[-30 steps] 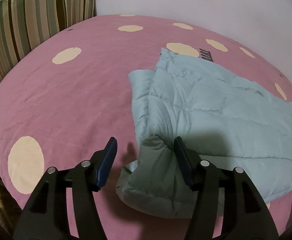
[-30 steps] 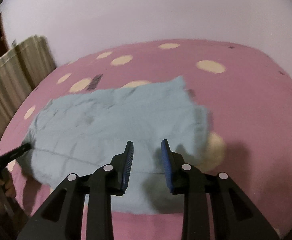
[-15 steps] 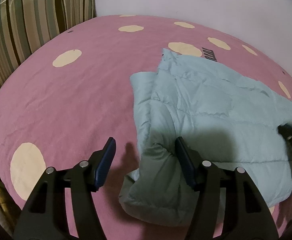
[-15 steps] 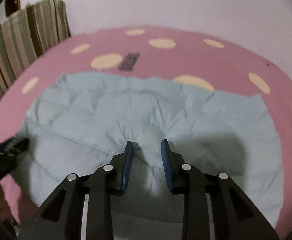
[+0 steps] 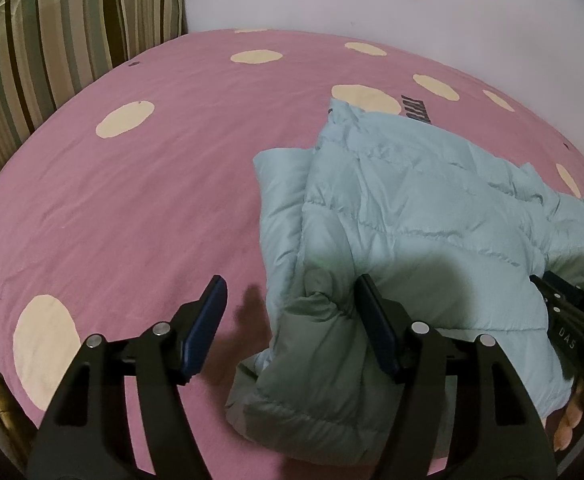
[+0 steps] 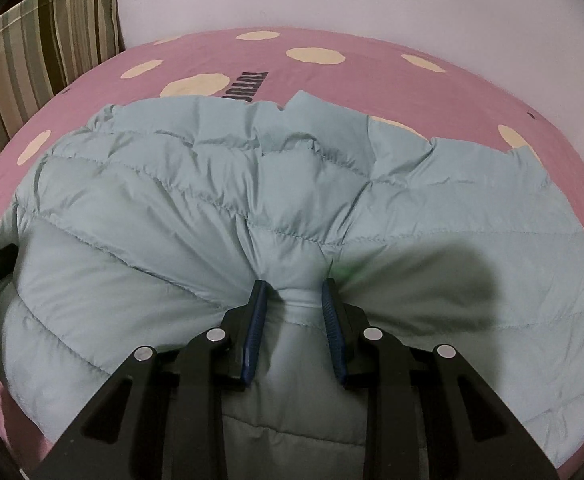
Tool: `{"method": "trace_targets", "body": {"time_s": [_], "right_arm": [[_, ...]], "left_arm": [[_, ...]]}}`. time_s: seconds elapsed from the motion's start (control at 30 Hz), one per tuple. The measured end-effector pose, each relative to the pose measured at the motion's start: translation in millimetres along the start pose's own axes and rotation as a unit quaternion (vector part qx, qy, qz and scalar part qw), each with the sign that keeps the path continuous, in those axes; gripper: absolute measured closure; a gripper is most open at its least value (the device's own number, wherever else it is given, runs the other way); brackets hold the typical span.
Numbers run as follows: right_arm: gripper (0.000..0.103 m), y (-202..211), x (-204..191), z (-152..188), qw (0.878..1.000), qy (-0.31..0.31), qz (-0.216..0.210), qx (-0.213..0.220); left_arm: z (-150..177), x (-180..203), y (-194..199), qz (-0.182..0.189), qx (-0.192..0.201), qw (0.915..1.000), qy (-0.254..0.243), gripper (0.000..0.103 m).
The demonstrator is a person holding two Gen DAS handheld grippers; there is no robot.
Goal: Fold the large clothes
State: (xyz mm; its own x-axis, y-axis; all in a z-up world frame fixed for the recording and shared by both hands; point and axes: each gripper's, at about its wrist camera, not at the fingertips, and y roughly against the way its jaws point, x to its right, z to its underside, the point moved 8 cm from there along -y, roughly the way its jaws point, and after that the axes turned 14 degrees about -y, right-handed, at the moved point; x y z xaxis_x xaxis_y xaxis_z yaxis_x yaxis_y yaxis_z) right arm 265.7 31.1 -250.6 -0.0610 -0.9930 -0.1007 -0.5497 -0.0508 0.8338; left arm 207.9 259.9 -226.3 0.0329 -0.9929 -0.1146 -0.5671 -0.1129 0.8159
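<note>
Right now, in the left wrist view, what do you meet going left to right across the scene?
Striped pillow → pink dotted bedsheet → light blue puffer jacket → right gripper at the frame's right edge.

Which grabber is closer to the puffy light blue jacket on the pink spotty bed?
The right. The right gripper has a bunch of the puffy light blue quilted jacket pinched between its fingers. The left gripper hangs open at the jacket's left edge, gripping nothing.
</note>
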Motion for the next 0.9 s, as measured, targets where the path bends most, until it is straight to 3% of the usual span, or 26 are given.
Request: {"method": "trace_targets", "body": {"time_s": [0.53,0.9], "right_arm": [[0.074,1.9,0.2,0.5,1.0,0.002,0.003,0.009],[0.074,1.8,-0.9,0.6,1.0,-0.001,0.005,0.015]], "left_arm": [[-6.6,-1.2,-15.0,0.019,-0.015,0.9997,0.007,0.029],[-14.6,-0.7,-48.4,0.104,-0.038,0.993,0.04,0.023]]}}
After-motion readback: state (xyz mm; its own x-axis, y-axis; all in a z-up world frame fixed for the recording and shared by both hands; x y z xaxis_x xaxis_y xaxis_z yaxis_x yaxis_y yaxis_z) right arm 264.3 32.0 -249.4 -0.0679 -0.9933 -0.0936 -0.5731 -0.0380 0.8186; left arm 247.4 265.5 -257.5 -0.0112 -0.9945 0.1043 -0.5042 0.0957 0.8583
